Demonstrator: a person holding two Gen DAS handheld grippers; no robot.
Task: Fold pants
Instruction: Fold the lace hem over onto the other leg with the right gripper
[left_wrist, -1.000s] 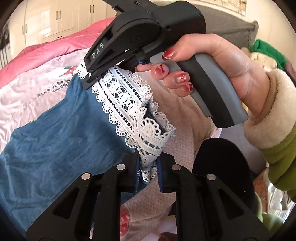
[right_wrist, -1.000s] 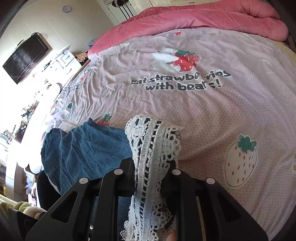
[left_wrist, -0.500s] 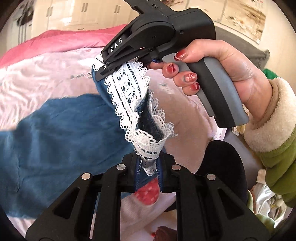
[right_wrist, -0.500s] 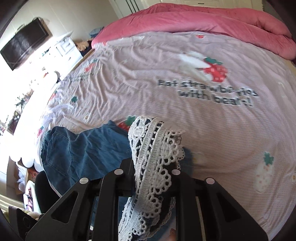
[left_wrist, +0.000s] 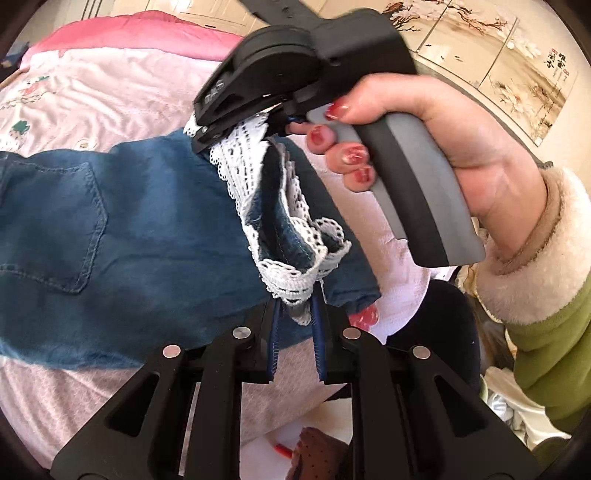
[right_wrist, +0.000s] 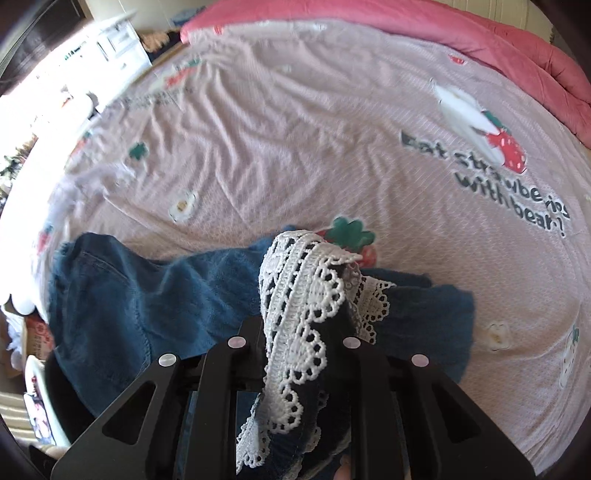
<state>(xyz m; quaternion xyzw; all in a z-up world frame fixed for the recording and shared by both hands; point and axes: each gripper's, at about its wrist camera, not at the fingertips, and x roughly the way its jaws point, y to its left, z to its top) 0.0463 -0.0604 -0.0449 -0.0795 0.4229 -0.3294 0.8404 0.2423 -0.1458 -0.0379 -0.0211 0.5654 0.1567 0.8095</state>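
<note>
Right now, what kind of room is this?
Most likely a bedroom. The denim pants lie on a bed with a strawberry-print sheet, a pink quilt bunched at its far edge, and white cabinets beyond.

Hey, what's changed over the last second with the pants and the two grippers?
The lace hem of the denim pants has been carried across, so more of the pants now lies flat on the bedsheet and a back pocket shows. Unchanged: the left gripper and right gripper both stay clamped on the lace.
</note>
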